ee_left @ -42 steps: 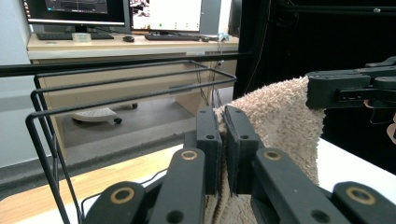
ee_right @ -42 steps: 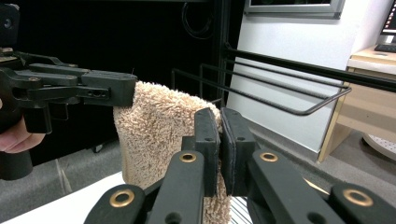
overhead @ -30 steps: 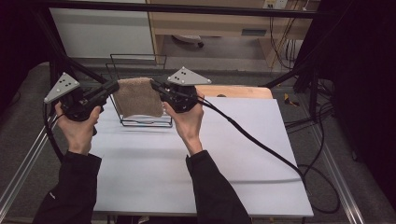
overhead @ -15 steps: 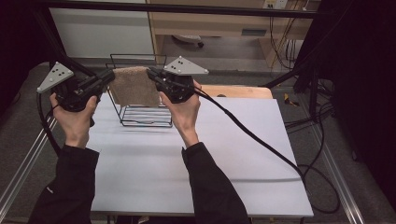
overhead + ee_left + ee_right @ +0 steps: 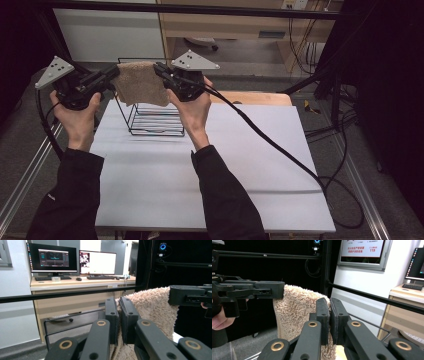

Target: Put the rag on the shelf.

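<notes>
A beige fluffy towel [image 5: 141, 83] hangs stretched between my two grippers, above a black wire basket [image 5: 152, 119] at the back of the white table [image 5: 210, 165]. My left gripper [image 5: 113, 75] is shut on the towel's left top corner, and my right gripper [image 5: 160, 70] is shut on its right top corner. Seen along the left gripper's jaws, they pinch the towel [image 5: 152, 307], with the right gripper's black jaw at the far corner. The right gripper view has its jaws closed on the towel [image 5: 299, 312] edge, the left gripper gripping the opposite corner.
A wooden board [image 5: 255, 98] lies at the table's back edge, right of the basket. The right gripper's cable [image 5: 270, 145] trails across the table to the right. A black frame bar [image 5: 200, 9] runs overhead at the back. Desks with monitors [image 5: 53, 257] stand beyond.
Both hands have lifted the towel higher, out of the wire basket; it now hangs above the basket's rim.
</notes>
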{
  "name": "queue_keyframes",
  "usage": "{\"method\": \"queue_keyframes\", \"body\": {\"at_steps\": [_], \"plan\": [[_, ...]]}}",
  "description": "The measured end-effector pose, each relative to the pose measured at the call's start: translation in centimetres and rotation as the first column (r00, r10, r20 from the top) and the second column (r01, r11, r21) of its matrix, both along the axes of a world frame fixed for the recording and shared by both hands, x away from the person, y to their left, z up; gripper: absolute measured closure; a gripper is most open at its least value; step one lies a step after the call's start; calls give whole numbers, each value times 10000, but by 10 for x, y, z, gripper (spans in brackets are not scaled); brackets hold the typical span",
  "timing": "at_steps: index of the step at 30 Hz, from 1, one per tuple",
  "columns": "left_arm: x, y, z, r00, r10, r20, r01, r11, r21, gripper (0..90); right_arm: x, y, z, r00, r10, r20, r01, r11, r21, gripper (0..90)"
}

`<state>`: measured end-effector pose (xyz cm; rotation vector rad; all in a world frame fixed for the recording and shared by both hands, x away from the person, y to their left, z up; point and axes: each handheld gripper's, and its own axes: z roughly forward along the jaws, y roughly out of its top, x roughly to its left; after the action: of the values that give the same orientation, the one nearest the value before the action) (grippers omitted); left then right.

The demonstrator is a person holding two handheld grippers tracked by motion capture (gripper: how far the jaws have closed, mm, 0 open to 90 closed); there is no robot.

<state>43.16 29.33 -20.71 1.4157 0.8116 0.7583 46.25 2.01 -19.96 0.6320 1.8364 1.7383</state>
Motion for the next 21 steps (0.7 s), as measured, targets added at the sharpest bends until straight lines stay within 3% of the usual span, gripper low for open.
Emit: {"method": "queue_keyframes", "body": {"at_steps": [12, 21], "plan": [[5, 7, 12, 9998, 129, 161, -128, 9999, -62, 851, 6, 9, 11, 9999, 65, 137, -67, 9999, 112, 864], [12, 10, 19, 9995, 97, 289, -86, 9993, -369, 851, 13, 11, 20, 9998, 28, 211, -32, 9998, 174, 864]]}}
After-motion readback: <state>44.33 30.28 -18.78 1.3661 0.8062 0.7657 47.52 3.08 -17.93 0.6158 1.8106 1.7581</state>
